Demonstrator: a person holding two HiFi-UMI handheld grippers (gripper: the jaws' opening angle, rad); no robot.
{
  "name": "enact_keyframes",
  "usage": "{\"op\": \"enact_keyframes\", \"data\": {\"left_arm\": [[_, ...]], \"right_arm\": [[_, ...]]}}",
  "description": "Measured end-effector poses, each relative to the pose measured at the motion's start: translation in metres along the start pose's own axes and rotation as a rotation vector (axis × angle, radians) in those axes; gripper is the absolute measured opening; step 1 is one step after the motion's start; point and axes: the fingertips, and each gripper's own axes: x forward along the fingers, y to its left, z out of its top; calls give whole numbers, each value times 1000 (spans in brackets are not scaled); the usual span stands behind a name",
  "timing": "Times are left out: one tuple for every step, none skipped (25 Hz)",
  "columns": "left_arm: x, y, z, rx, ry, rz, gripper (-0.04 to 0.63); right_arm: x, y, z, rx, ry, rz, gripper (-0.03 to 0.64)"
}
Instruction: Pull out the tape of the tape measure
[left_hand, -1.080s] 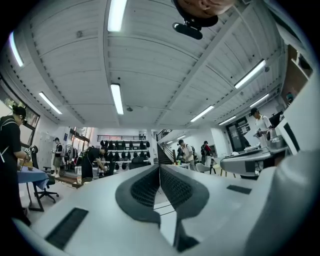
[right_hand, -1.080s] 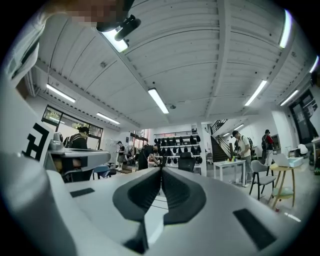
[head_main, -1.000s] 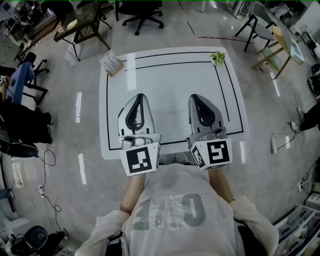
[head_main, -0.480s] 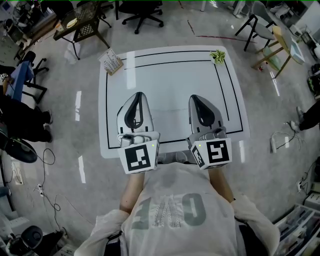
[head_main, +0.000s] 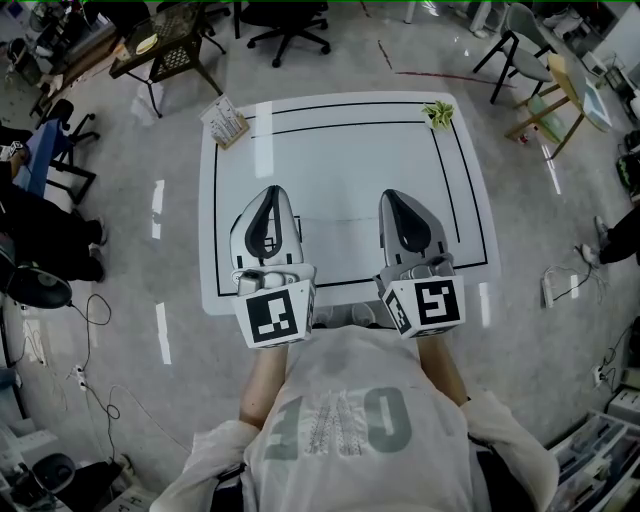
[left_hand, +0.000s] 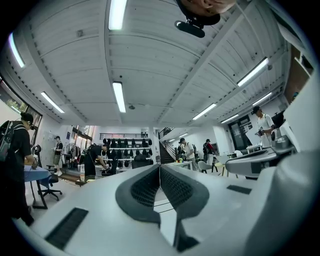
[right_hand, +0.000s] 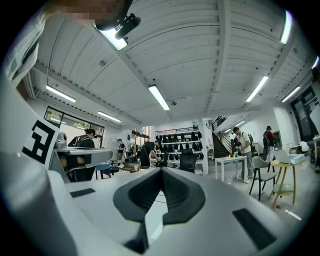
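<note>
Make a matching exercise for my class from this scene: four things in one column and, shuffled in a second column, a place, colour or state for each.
Things
1. green object
2. printed card
3. left gripper
4. table

Descriptions
A. white, with black border lines
B. at the table's far left corner
C. jaws shut, nothing between them
D. at the table's far right corner

Pairs: 1-D, 2-B, 3-C, 4-A
</note>
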Motion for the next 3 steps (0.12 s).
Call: {"op": "enact_keyframes", "data": {"left_arm": [[0, 0, 1, 1, -6, -3, 31], [-1, -1, 1, 3, -13, -7, 31], [-1, -1, 2, 4, -21, -11, 31]], "right_arm": [[0, 0, 0, 2, 1, 0, 29], [-1, 0, 0, 5, 1, -2, 29], [-1, 0, -1, 8, 2, -4, 29]]}}
